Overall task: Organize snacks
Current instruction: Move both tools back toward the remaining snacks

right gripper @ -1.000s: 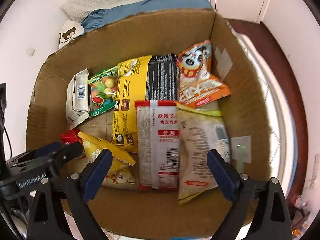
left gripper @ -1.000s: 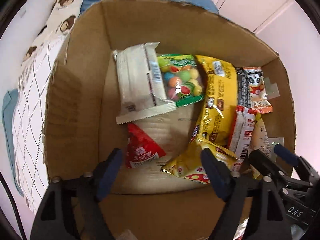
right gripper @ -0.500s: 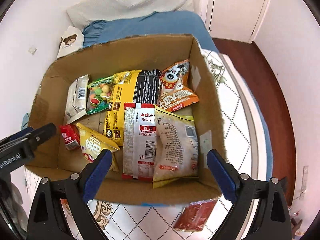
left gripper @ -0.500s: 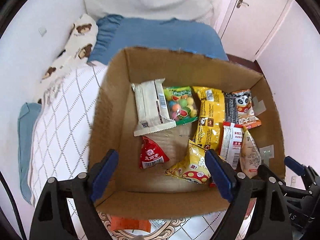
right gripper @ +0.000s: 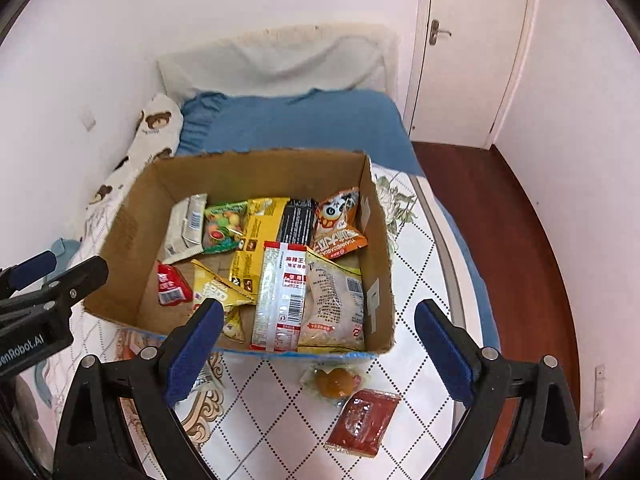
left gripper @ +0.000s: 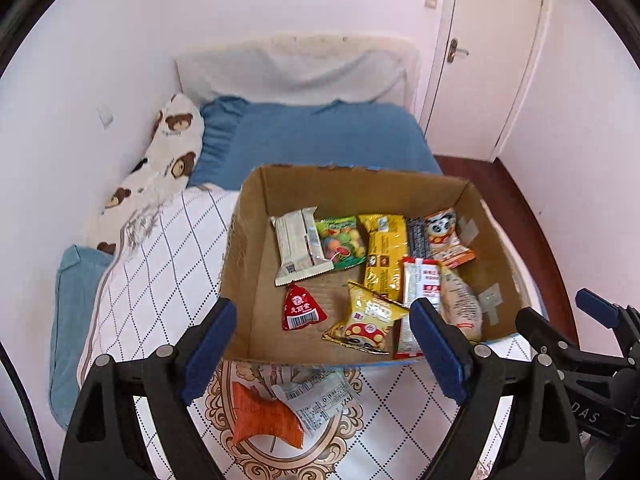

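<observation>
Cardboard box (left gripper: 256,280) of snacks on quilted bed (left gripper: 160,264), four loose packets (right gripper: 362,422) before it, left gripper (left gripper: 320,340) and right gripper (right gripper: 320,340) both spread wide, empty

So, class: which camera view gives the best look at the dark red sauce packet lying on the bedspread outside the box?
The right wrist view. There the dark red sauce packet lies in full sight on the bedspread, in front of the cardboard box. The left wrist view does not show it at all; only other loose packets appear there.
</observation>
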`<state>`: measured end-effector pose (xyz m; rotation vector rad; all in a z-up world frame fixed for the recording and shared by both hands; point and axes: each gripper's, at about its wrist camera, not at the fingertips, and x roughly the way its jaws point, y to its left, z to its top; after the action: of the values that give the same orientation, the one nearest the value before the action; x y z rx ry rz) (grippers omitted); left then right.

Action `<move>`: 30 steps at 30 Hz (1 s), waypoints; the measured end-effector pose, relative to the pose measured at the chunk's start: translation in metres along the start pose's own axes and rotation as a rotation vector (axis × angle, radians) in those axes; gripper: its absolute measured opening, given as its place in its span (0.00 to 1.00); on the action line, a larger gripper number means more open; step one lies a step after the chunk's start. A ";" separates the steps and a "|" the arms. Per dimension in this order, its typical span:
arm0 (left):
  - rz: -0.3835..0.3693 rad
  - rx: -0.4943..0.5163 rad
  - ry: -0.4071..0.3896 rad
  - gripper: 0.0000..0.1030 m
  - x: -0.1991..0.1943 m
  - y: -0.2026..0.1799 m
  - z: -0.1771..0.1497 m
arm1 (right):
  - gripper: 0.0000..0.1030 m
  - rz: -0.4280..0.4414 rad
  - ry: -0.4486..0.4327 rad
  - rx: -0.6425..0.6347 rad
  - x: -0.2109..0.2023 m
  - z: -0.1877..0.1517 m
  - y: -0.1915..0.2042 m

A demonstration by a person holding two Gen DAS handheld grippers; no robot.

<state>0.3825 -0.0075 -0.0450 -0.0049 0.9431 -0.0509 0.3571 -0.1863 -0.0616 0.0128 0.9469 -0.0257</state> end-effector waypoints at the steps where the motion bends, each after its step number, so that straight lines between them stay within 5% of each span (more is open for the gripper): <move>1: -0.003 0.000 -0.015 0.86 -0.007 -0.001 -0.002 | 0.95 0.006 -0.009 0.004 -0.007 -0.002 -0.001; 9: -0.004 -0.006 -0.085 0.86 -0.041 -0.007 -0.017 | 0.96 0.018 -0.081 0.007 -0.054 -0.017 -0.004; 13: 0.004 -0.007 -0.048 0.86 -0.034 -0.007 -0.034 | 1.00 0.055 -0.054 0.014 -0.058 -0.028 -0.010; 22: 0.078 -0.086 0.248 0.86 0.053 0.034 -0.109 | 1.00 0.086 0.336 0.164 0.069 -0.099 -0.059; 26: 0.116 -0.125 0.334 0.86 0.079 0.055 -0.133 | 1.00 0.048 0.409 0.179 0.111 -0.128 -0.063; 30: 0.159 0.033 0.323 0.86 0.090 0.039 -0.129 | 1.00 0.039 0.436 0.229 0.136 -0.143 -0.069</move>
<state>0.3326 0.0295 -0.1939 0.1111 1.2628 0.0822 0.3189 -0.2540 -0.2551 0.2572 1.3747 -0.0981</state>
